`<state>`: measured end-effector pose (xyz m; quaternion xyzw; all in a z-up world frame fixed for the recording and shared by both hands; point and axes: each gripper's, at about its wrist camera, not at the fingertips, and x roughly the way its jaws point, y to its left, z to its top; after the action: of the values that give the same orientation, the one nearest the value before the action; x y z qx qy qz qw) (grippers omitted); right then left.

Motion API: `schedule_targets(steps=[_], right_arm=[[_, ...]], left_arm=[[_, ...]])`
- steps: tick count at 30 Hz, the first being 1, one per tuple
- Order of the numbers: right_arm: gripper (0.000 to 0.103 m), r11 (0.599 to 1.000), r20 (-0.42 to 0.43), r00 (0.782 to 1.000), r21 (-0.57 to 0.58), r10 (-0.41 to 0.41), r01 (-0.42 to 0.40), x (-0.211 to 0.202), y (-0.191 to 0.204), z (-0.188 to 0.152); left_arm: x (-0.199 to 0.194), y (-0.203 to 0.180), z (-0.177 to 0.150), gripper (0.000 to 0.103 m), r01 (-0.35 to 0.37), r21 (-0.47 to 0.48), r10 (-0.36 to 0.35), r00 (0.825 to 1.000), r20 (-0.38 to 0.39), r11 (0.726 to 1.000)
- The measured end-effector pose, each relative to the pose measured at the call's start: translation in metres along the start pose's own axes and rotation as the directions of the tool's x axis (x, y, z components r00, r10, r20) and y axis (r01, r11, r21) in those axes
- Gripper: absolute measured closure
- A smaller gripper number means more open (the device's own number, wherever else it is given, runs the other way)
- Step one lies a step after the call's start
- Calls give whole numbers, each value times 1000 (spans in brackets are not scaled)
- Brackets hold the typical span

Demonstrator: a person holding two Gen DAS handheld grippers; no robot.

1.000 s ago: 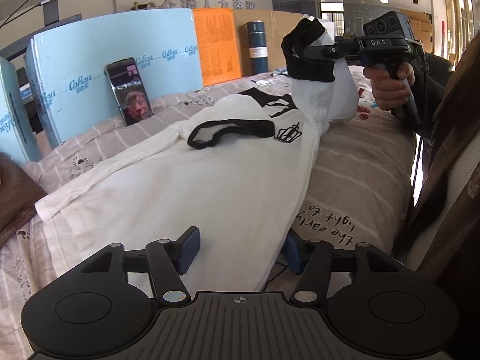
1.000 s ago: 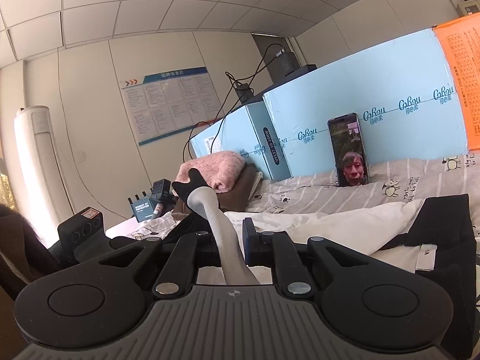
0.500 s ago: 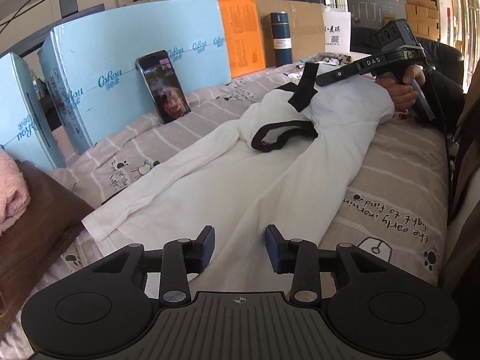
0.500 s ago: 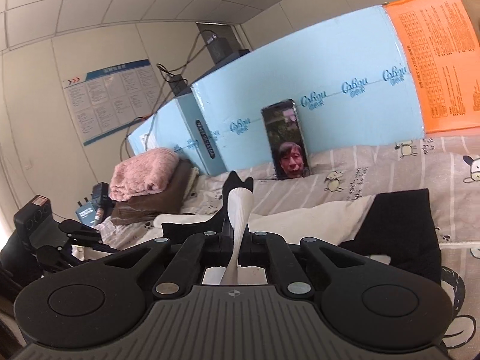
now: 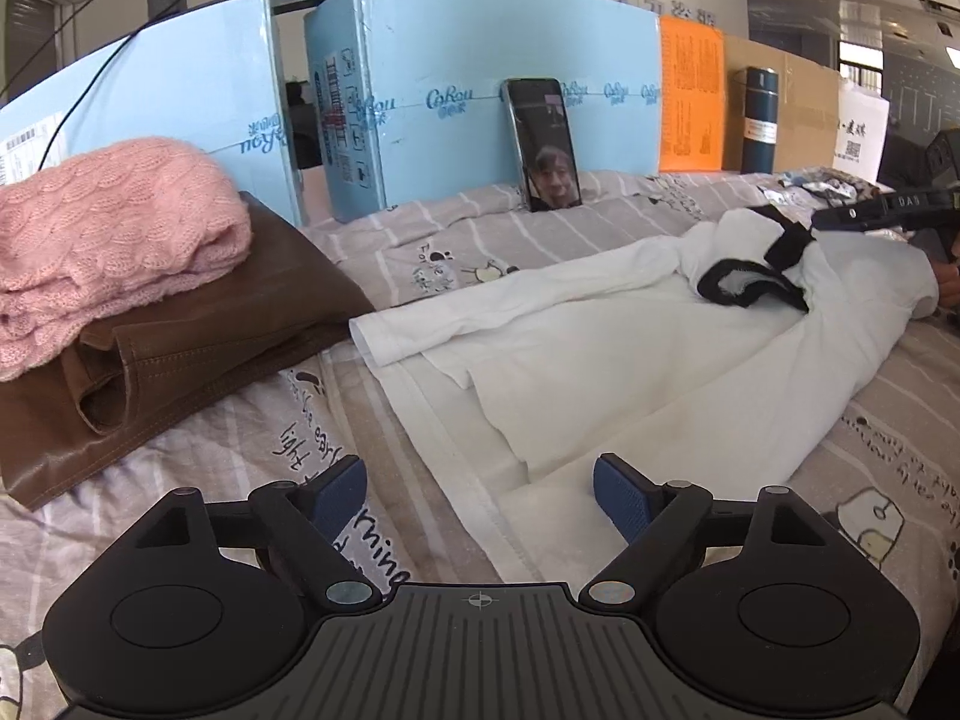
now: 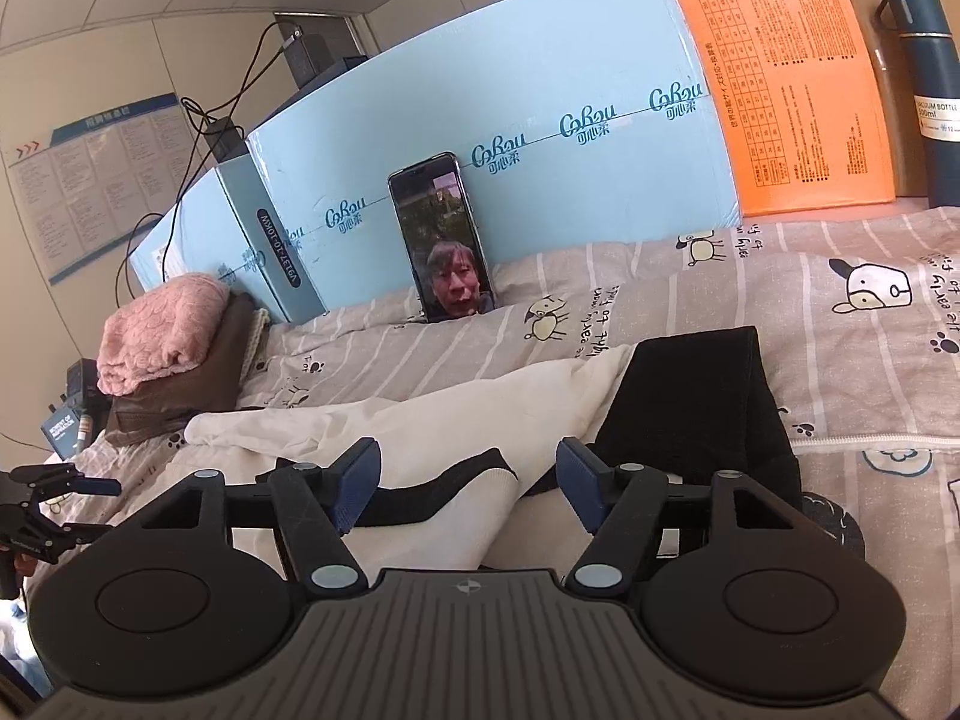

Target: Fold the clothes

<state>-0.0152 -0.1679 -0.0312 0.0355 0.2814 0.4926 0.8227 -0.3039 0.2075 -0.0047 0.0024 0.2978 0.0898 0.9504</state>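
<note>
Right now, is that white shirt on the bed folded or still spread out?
Partly folded. The white shirt has one long side turned over onto itself lengthwise, but it lies stretched along the bed, rumpled near its black collar.

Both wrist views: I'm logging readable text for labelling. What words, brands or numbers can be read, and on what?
"CoRou": light blue boxes.
"VACUUM BOTTLE", "500ml": dark blue flask.
"DAS": right gripper, seen from the left wrist.
"the early", "light to": fragments on the striped bedsheet.
Orange sheet, wall poster, white sign: too small to read.
</note>
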Motion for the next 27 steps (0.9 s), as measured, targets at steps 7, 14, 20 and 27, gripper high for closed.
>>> schedule_targets(steps=[7,14,20,27], right_arm=[[33,965,-15,972,-120,-235,232,14,19,-2],[27,960,164,958,-116,-235,255,-28,48,2],[27,986,181,970,50,-164,158,-43,67,-28],[21,984,83,996,176,-43,28,-25,50,-40]], left_arm=[[0,11,28,7,-19,-293,69,984,162,956],[19,-66,63,6,98,-82,-70,955,287,992],[76,-153,85,4,173,196,-217,948,231,965],[123,-171,73,4,34,289,-61,995,84,957]])
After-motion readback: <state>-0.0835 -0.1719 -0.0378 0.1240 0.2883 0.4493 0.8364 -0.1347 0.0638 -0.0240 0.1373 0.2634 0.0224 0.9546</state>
